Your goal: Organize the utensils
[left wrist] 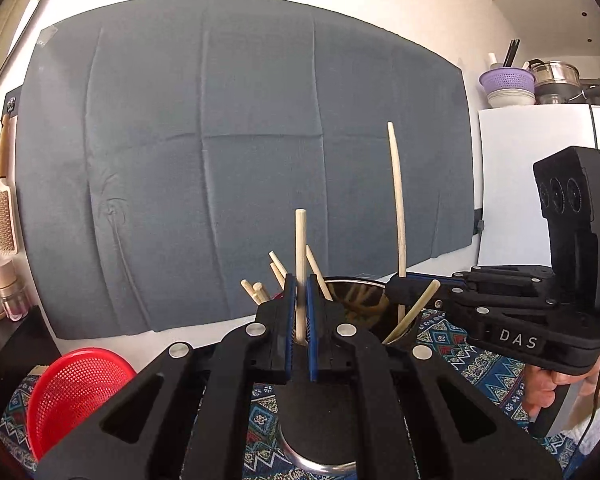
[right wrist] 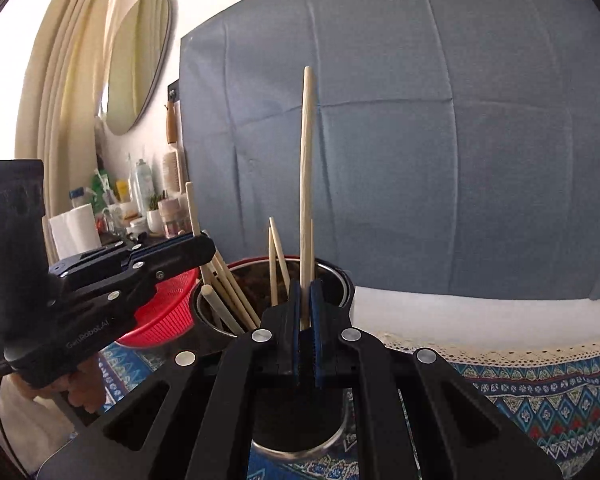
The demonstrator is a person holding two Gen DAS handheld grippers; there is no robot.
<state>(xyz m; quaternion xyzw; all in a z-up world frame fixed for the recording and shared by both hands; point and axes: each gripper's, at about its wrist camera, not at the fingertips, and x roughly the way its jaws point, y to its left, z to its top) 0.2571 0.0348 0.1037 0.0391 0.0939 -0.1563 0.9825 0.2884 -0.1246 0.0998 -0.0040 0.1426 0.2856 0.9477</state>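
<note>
The left gripper (left wrist: 299,300) is closed on one chopstick (left wrist: 300,248), held upright. The right gripper (right wrist: 306,304), at three o'clock from it, is closed on a longer chopstick (right wrist: 306,168), also upright. Both sticks stand above the metal cup (right wrist: 342,280), where more chopsticks (right wrist: 228,284) lean. The red basket (right wrist: 168,308) is at nine o'clock of the cup. I think a thin stick can slip or turn between the pads, or hit the leaning ones when lowered.
</note>
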